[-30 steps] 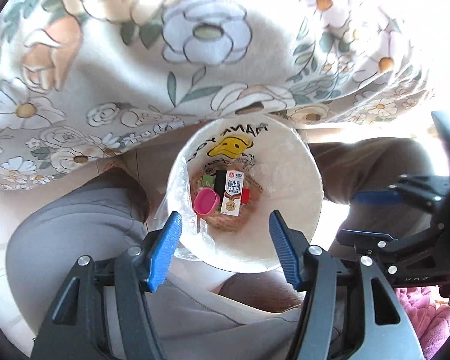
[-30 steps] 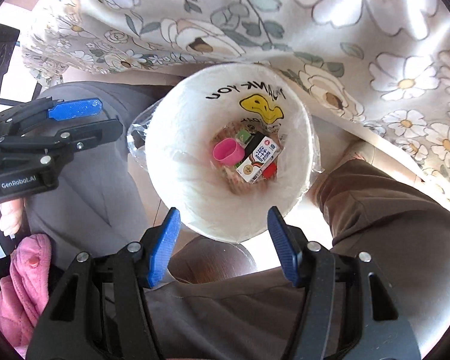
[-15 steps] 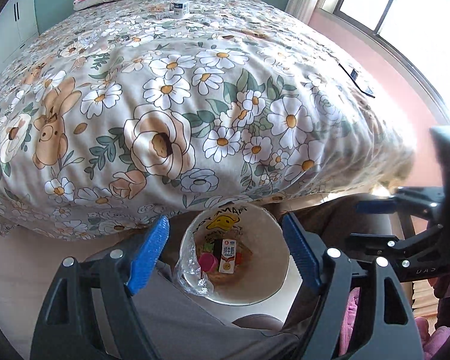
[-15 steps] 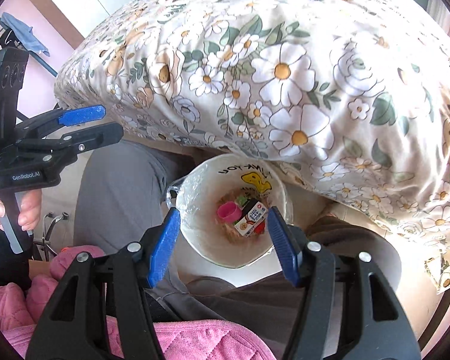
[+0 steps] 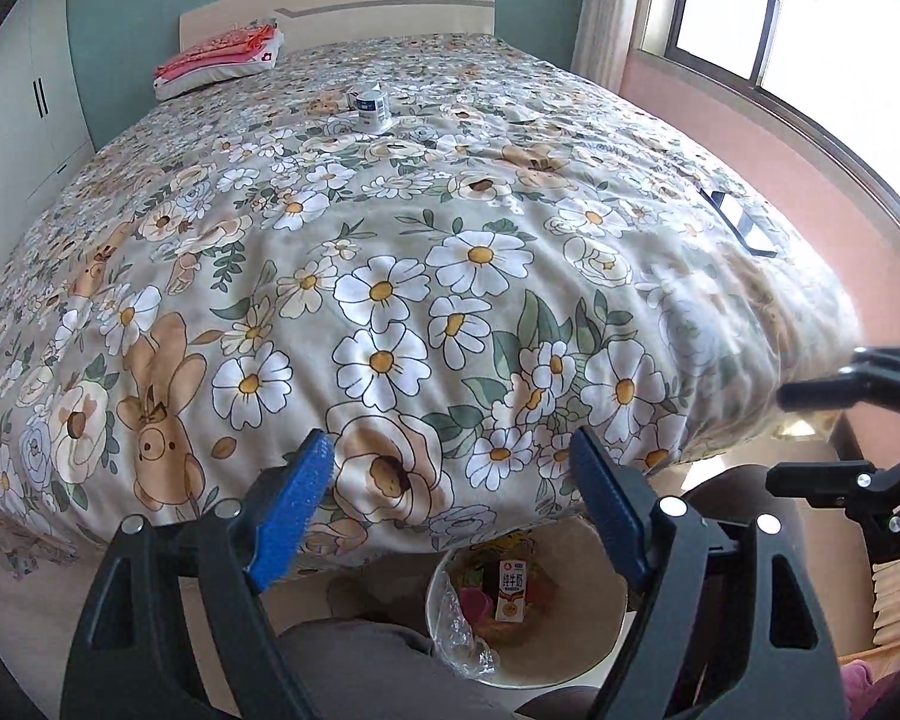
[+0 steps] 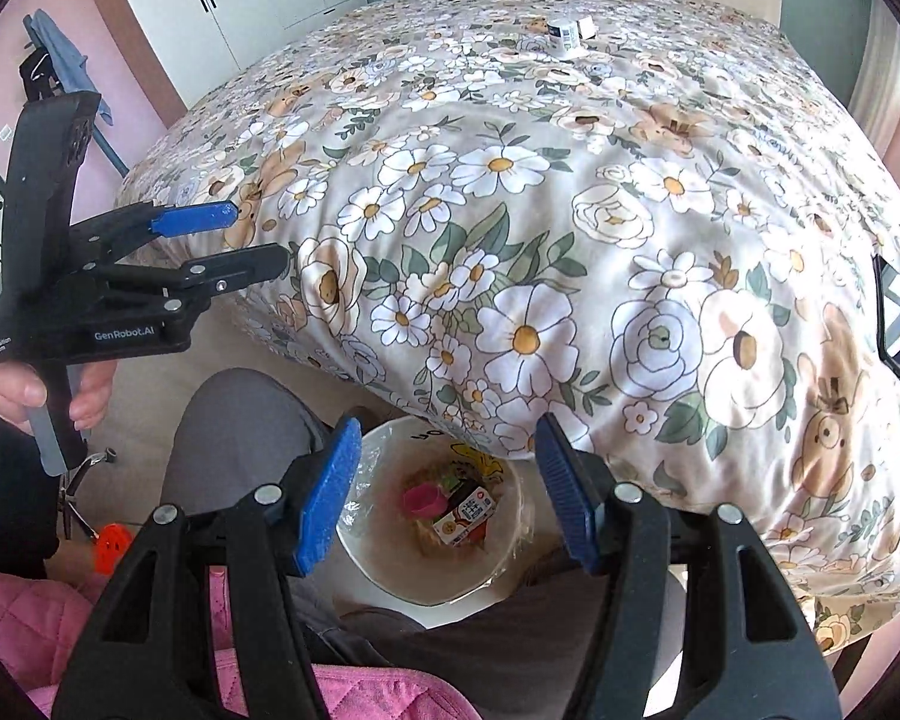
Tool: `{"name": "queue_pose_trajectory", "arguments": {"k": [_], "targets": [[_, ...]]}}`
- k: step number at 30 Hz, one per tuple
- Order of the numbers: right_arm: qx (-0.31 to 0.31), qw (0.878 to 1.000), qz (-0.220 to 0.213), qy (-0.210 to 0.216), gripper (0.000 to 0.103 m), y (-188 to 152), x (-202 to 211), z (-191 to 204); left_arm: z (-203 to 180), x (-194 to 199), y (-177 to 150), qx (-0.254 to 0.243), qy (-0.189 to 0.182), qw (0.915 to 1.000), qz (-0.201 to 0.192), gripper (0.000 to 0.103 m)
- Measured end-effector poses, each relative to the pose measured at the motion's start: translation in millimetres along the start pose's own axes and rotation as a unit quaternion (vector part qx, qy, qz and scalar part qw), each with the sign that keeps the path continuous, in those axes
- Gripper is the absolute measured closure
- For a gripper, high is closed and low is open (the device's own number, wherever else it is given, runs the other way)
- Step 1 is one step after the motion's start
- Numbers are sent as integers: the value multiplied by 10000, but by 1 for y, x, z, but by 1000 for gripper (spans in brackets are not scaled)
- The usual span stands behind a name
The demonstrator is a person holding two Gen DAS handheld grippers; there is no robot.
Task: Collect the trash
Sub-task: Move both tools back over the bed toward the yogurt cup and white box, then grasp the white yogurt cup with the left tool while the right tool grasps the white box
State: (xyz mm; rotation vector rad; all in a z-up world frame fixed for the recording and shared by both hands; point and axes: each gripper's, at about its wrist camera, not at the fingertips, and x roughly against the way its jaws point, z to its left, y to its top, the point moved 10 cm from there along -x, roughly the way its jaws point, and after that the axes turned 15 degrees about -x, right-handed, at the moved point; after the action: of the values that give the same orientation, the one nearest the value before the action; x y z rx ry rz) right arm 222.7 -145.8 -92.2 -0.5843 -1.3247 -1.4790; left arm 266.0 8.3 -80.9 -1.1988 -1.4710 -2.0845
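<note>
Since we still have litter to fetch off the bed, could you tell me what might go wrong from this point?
1. The small carton stands far up the floral bedspread near the pillow; reaching it probably means leaning well over the soft bed.
2. The bin sits between the person's legs, half under the overhanging cover, so a drop could miss.
3. The black-framed item at the bed edge might be taken for trash.

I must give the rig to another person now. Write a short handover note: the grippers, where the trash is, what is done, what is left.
Left gripper: open, nothing between its fingers; its jaws have just been opening.
Right gripper: open, empty.
Bin: on the floor at the foot of the bed, between the person's knees.
Done: milk carton and pink cup lie in the bin.
Left: small white container far up the bed; dark flat item near its window-side edge.
</note>
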Motion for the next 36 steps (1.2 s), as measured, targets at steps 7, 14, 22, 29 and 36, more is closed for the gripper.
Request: {"name": "queue_pose_trajectory", "arguments": {"k": [7, 14, 22, 29, 36], "targets": [[194, 9984, -526, -67, 42, 92, 27, -1, 38, -5, 70, -156, 327, 9989, -294, 19], [380, 9925, -1153, -158, 36, 199, 42, -9, 73, -36, 141, -298, 486, 9970, -522, 16], [626, 9889, -1324, -264, 36, 333, -19, -33, 113, -124, 215, -679, 503, 9933, -787, 13], [883, 9850, -1479, -131, 36, 459, -98, -54, 151, -227, 272, -908, 464, 9901, -962, 13], [895, 9858, -1372, -369, 32, 554, -177, -71, 184, -299, 314, -429, 293, 9932, -1041, 13]]}}
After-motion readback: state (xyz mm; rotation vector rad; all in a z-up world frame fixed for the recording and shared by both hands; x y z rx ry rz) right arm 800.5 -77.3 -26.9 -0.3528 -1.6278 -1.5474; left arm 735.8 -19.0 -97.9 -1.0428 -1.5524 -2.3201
